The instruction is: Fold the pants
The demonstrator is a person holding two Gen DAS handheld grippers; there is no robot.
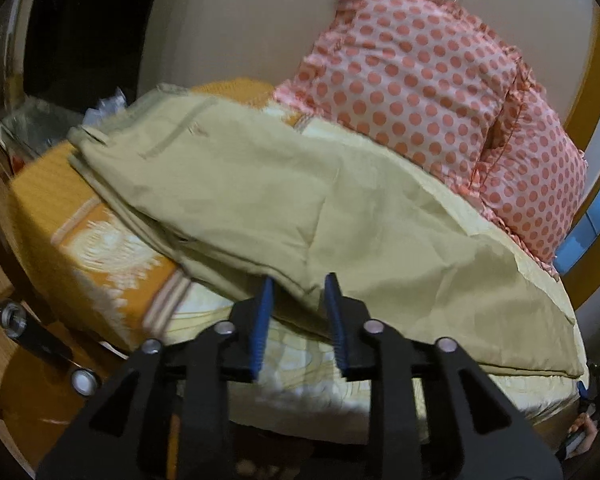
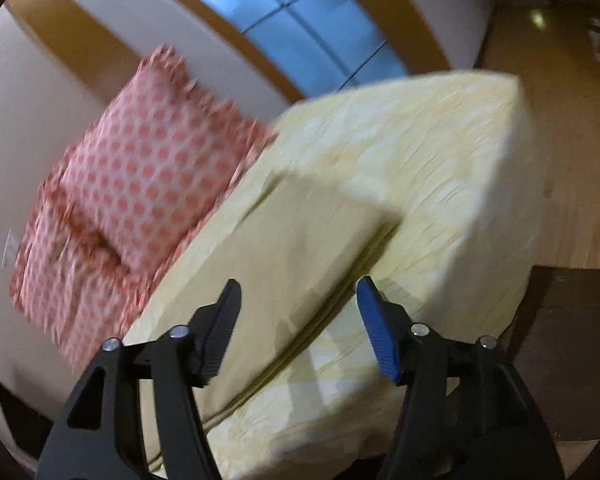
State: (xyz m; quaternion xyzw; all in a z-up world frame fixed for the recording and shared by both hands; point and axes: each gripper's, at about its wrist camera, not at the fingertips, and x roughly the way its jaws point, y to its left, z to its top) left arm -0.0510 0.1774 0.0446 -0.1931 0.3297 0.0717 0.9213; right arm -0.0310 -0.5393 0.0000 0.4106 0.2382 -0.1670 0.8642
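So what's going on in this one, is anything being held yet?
A person with a gripper in each hand is working on khaki pants spread across a bed, beside polka-dot pillows. The left gripper is open, its jaws at the near edge of the fabric but not closed on it. The right gripper is wide open over the pants' other end, holding nothing. No grasp has been made yet.

Left gripper (image 1: 299, 285): black angular plastic arms, 4 round silver screws across the linkage, ridged blue pads (image 1: 263, 322) on both fingers. Right gripper (image 2: 299, 291): the same black frame, 4 silver screws, blue ridged pads (image 2: 376, 330).
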